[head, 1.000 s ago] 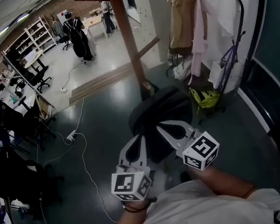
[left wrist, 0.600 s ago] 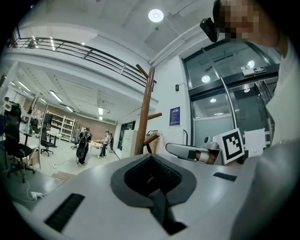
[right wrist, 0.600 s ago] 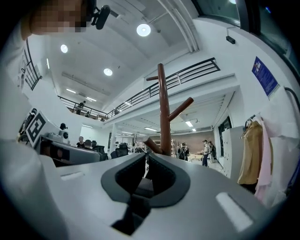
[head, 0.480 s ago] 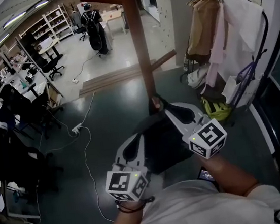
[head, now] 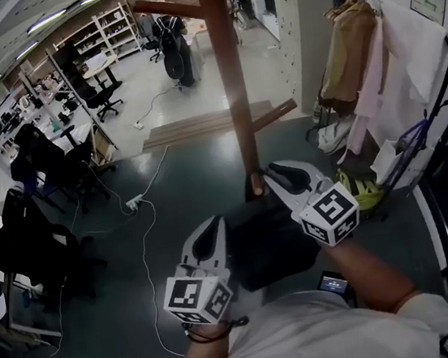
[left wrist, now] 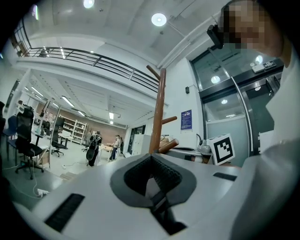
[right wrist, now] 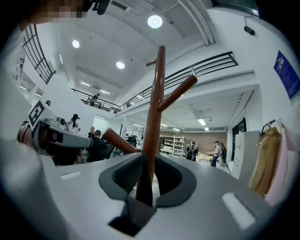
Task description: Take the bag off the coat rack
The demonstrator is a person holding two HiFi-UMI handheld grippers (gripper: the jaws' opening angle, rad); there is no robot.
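Note:
A brown wooden coat rack [head: 231,75] rises mid-frame in the head view, and its pole also shows in the left gripper view [left wrist: 158,112] and the right gripper view [right wrist: 154,108]. A black bag [head: 270,246] hangs in front of my body, just below the rack's base. My right gripper [head: 271,176] is shut on the bag's black strap [right wrist: 143,187], right beside the pole. The strap runs up between the jaws of that right gripper [right wrist: 147,159]. My left gripper [head: 209,232] is at the bag's left edge, shut, with nothing seen between its jaws [left wrist: 151,159].
Coats [head: 350,51] hang on a garment rail at the right, with a yellow-green item [head: 360,185] on the floor beneath. White lockers [head: 301,16] stand behind. A white cable [head: 138,210] crosses the dark floor at the left, near office chairs [head: 50,164].
The right gripper has lifted the strap up and closer to the pole, and the bag has risen with it. The left gripper stayed beside the bag.

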